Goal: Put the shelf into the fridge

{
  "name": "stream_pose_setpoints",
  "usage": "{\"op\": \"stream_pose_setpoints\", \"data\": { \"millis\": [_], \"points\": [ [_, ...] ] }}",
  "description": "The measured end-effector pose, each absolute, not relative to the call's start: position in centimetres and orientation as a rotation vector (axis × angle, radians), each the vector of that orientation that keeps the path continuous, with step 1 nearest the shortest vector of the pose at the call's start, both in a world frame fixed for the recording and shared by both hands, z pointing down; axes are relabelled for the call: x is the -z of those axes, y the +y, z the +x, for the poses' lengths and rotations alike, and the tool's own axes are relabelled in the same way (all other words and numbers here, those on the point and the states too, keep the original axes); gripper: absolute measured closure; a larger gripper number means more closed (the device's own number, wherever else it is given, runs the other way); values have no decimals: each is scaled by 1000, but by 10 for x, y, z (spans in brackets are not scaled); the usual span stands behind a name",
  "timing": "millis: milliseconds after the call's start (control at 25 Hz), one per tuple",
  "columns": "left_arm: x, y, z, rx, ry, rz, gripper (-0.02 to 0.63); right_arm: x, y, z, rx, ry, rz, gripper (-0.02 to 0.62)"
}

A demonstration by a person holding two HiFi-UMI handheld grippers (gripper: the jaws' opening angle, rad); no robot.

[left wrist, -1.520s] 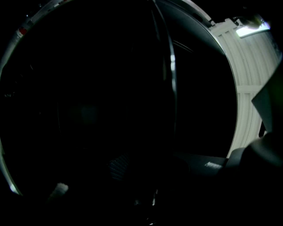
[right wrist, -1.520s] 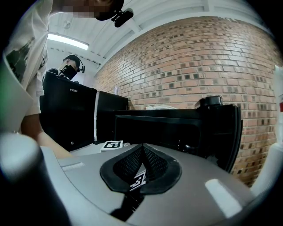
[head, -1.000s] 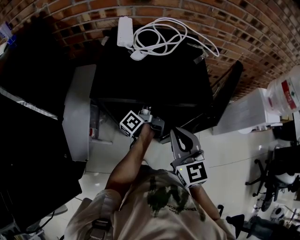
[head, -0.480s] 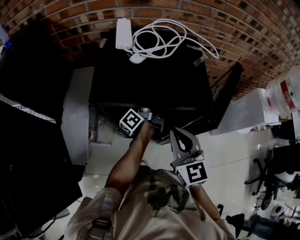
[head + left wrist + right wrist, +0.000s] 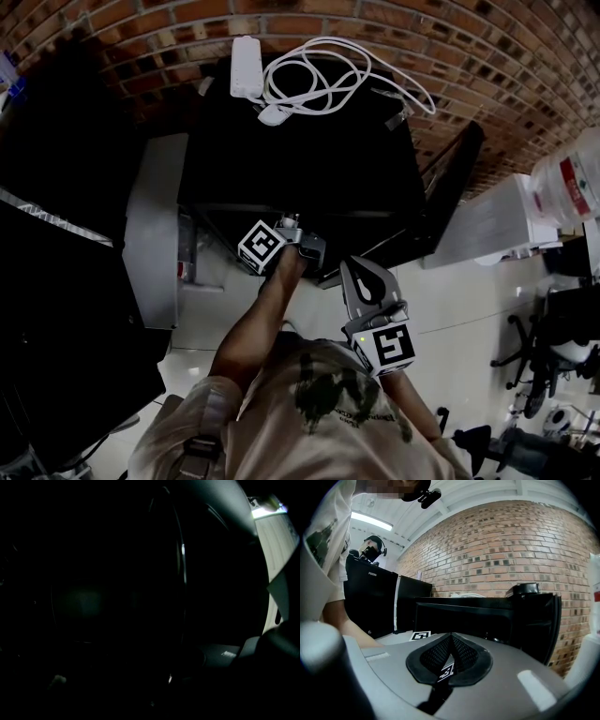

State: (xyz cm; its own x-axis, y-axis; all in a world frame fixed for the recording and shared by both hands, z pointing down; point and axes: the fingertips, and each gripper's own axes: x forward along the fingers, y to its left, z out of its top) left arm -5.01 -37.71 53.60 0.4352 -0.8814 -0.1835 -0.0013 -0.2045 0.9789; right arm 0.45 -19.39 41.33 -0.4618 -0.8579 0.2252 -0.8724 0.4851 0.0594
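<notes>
A black mini fridge (image 5: 300, 150) stands against the brick wall with its door (image 5: 452, 183) swung open to the right. My left gripper (image 5: 296, 231) reaches into the dark opening, marker cube (image 5: 263, 246) just outside. Its jaws have just been opening, but its own view is almost black; a thin pale edge (image 5: 183, 569) glints there. I cannot make out the shelf or anything between the jaws. My right gripper (image 5: 362, 270) hangs in front of the fridge (image 5: 464, 613), shut and empty (image 5: 450, 636).
A white power strip (image 5: 247, 64) and coiled cable (image 5: 328, 73) lie on the fridge top. A grey panel (image 5: 155, 225) and black cabinets stand at the left. A white box (image 5: 487, 225), a water bottle (image 5: 567, 183) and office chairs are at the right.
</notes>
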Motion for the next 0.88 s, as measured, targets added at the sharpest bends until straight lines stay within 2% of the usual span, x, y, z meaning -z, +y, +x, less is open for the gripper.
{"op": "stream_pose_setpoints", "data": {
  "millis": [880],
  "points": [
    [-542, -298, -60, 959, -776, 1561, 430, -430, -171, 8, -198, -2480, 1463, 595]
  ]
}}
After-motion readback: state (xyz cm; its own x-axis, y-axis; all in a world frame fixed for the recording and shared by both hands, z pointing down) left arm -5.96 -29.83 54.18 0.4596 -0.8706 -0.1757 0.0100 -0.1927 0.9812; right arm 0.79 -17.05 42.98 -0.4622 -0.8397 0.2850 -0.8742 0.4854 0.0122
